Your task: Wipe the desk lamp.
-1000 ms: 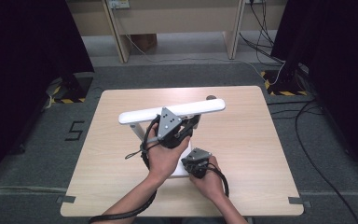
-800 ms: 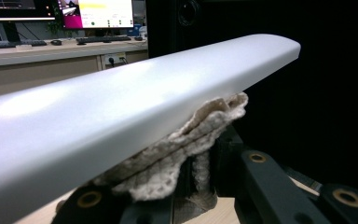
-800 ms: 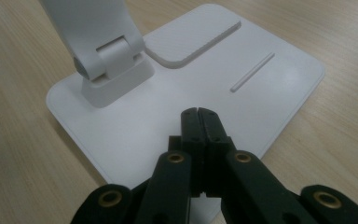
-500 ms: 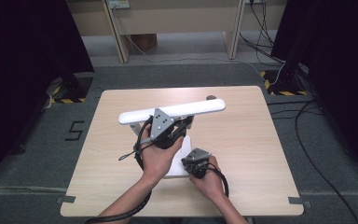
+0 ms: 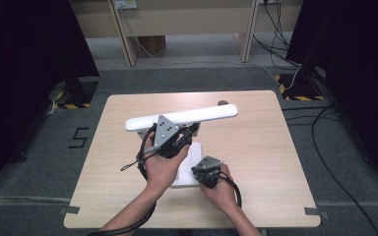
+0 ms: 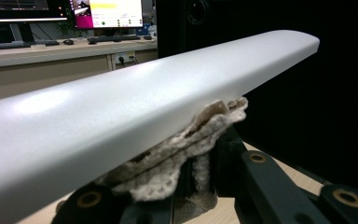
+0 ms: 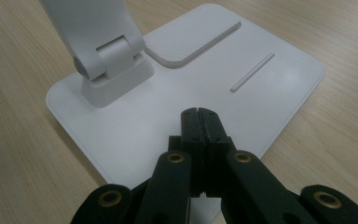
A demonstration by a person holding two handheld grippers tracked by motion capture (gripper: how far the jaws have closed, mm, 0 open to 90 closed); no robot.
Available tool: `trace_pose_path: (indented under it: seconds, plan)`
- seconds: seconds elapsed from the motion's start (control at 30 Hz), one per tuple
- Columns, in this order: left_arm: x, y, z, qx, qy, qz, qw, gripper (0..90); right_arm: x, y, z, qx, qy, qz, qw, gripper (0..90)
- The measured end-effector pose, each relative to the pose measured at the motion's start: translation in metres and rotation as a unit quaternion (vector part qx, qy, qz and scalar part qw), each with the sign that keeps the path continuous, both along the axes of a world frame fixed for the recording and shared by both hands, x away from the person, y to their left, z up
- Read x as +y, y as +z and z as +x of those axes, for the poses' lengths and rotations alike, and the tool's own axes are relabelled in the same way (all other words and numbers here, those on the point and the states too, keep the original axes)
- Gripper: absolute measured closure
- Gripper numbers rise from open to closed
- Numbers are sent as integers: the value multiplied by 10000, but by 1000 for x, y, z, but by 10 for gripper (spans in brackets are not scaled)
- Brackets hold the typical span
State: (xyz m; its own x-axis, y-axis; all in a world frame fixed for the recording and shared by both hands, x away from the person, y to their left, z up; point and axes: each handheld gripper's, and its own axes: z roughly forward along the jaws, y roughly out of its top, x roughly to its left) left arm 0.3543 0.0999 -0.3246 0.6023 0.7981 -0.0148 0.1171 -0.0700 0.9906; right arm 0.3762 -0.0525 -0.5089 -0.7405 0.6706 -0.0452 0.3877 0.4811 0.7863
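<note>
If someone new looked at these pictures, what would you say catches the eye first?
Most striking is the white desk lamp in the middle of the wooden table, its long bar head slanting across. The left gripper holds a beige cloth against the underside of that head. The right gripper, jaws shut, rests on the lamp's flat white base nearer the person.

One mark can be read: a dark figure "5" point(image 5: 79, 137) on the grey floor, left of the wooden table point(image 5: 275, 162) (just off its left edge). The monitor screens point(image 6: 107, 11) at the far left in the left gripper view carry writing too small and blurred to read.
</note>
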Motion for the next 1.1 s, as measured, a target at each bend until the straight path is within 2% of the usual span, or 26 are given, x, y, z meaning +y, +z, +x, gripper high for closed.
trace_pose_path:
  seconds: [1.1]
  plan:
    - [22, -2, -5, 1, 128, -29, 9999, 804, 0, 0, 0, -12, -1, -9, 10000, 900]
